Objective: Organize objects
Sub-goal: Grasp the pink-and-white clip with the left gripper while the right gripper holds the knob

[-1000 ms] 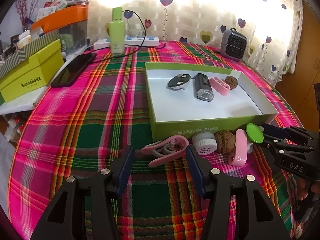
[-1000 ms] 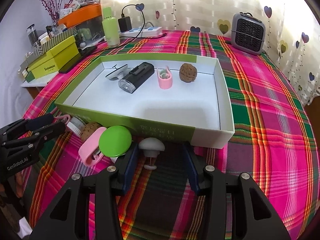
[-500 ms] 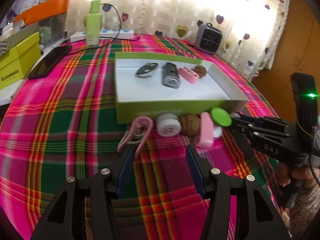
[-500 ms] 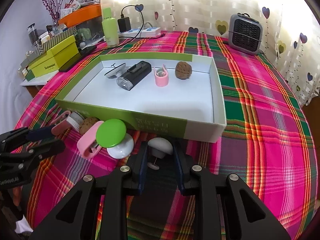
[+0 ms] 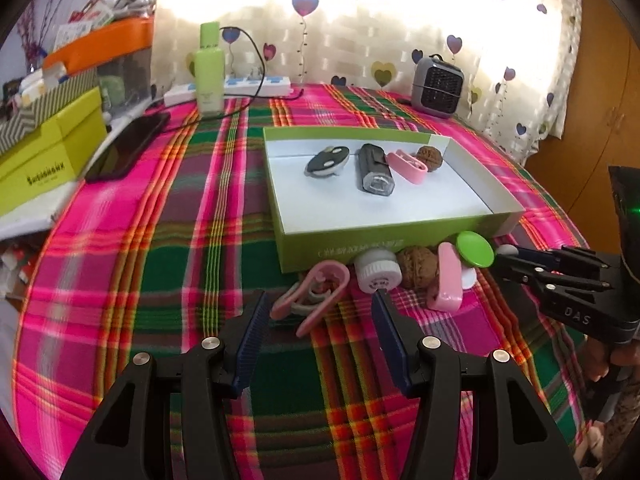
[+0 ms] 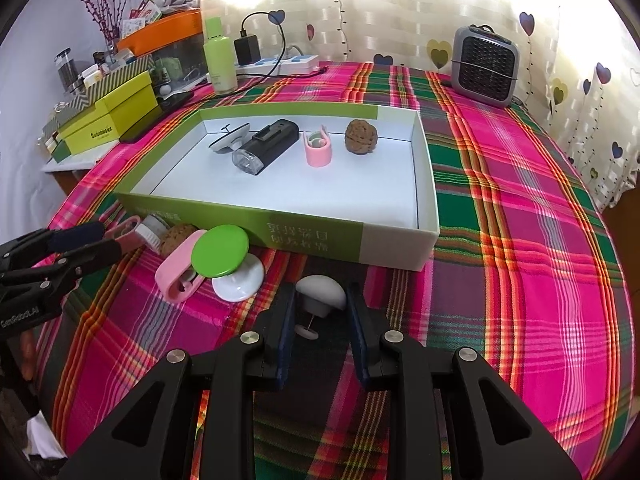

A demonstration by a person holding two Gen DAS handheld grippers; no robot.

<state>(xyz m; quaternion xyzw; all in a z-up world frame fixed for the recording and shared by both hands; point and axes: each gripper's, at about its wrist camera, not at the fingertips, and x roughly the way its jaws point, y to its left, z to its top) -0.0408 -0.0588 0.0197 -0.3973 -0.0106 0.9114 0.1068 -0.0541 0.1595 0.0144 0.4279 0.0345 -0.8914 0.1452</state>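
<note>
Resting between the pads: small white mushroom-shaped plastic hook with a domed cap (image 6: pixel 321 290), lying on the cloth just in front of the box's near wall, its thin pin and small disc foot pointing back toward the camera.
Right gripper (image 6: pixel 321 312): jaws have just been closing; narrowed onto the cap, one pad against each side, so the piece is judged to be clamped.
Handling: judged light, rigid and smooth; the rounded cap may slip under a skewed squeeze, and the slender pin looks easily bent. Hold is best taken across the widest part of the cap, never on the pin.
Destination: shallow green-and-white cardboard box (image 6: pixel 424 184), open-topped, judged the place for sorted items.
Already in the box: a grey hook of like form (image 6: pixel 232 138), black bicycle lamp (image 6: pixel 266 145), pink plastic clip (image 6: pixel 317 149), brown walnut (image 6: pixel 360 136), set in a row along the far side.
Still outside, beside the near wall: green round disc on a white base (image 6: pixel 220 251), pink oblong case (image 6: pixel 178 270), second walnut (image 5: pixel 417 266), white ribbed cap (image 5: pixel 378 270), pink clip (image 5: pixel 314 294).
Left gripper (image 5: pixel 318 320): jaws standing moderately apart, nothing held, with the pink clip just ahead of them.
Surface: pink and green plaid tablecloth (image 6: pixel 520 240).
</note>
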